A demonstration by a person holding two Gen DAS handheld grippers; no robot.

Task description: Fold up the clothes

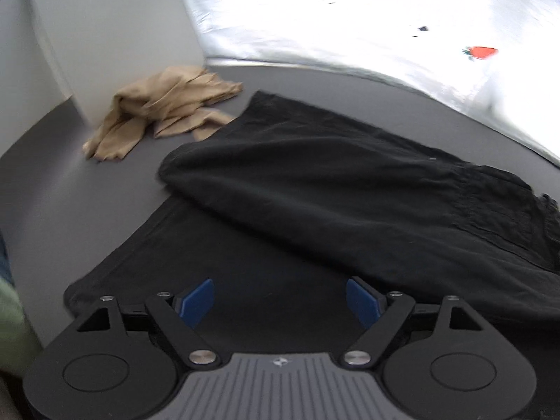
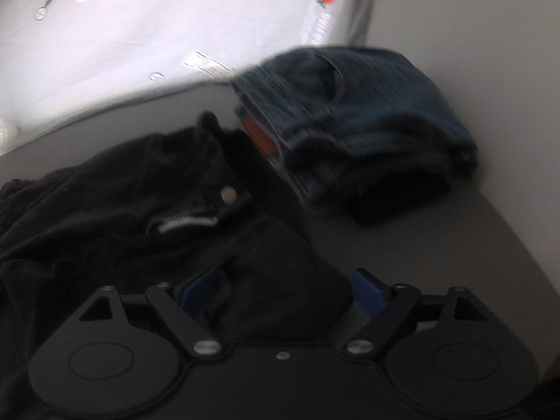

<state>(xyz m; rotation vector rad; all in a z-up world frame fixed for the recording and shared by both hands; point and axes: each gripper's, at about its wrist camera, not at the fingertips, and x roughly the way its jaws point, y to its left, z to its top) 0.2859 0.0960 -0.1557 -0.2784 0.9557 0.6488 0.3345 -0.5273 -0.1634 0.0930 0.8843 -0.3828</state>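
Observation:
Black trousers (image 1: 332,192) lie spread on the grey table (image 1: 70,203), one leg folded over the other. My left gripper (image 1: 280,297) is open above the near trouser leg, its blue pads (image 1: 197,299) wide apart and empty. In the right wrist view the trousers' waist end (image 2: 122,203) with its zip and button lies to the left. My right gripper (image 2: 278,292) is open with a fold of the black cloth (image 2: 276,280) between its pads, not pinched.
A crumpled tan garment (image 1: 157,112) lies at the back left by a white wall panel (image 1: 115,35). Folded blue jeans (image 2: 353,112) sit at the back right of the table. A white plastic sheet (image 1: 350,17) hangs behind.

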